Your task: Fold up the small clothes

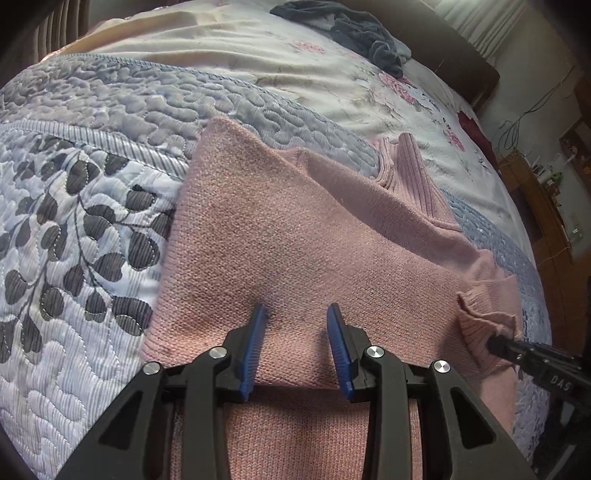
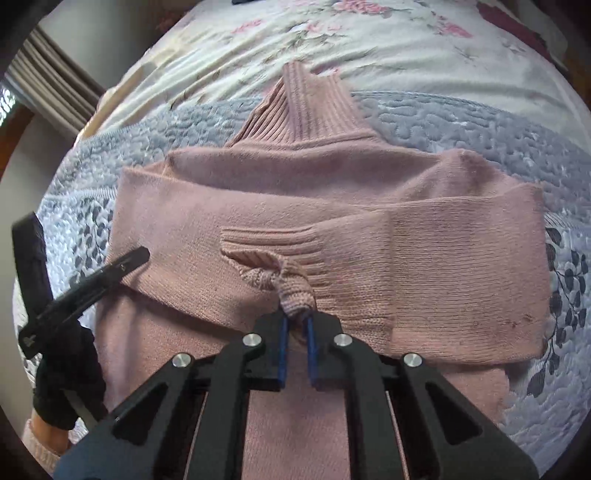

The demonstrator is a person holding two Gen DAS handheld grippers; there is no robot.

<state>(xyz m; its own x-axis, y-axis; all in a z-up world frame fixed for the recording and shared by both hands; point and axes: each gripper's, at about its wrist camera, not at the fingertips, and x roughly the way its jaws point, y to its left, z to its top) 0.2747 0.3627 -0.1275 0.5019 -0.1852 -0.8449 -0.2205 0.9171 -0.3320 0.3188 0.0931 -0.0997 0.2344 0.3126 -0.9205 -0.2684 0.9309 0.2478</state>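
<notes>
A pink knitted turtleneck sweater (image 2: 295, 206) lies flat on a quilted grey-blue bedspread with a dark leaf print (image 1: 74, 206), which covers the near part of the bed; its ribbed collar (image 2: 306, 107) points toward the far edge of the bedspread, where a white floral sheet (image 1: 295, 66) begins. Both sleeves are folded across the body of the sweater. The right gripper (image 2: 295, 317), black with blue finger pads (image 2: 282, 347), is clamped on the bunched ribbed cuff (image 2: 273, 273) of the sleeve that crosses from the right side; the cuff is pinched up into a small knot between the nearly closed pads. The left gripper (image 1: 297, 314) hovers over or rests on the folded left part of the sweater, its blue pads (image 1: 255, 347) spread apart with nothing between them. In the right wrist view the left gripper (image 2: 136, 254) appears at the sweater's left edge, held by a hand in a black glove (image 2: 66, 373). A dark grey crumpled garment (image 1: 351, 29) lies on the floral sheet near the far edge of the bed, well apart from the sweater.
</notes>
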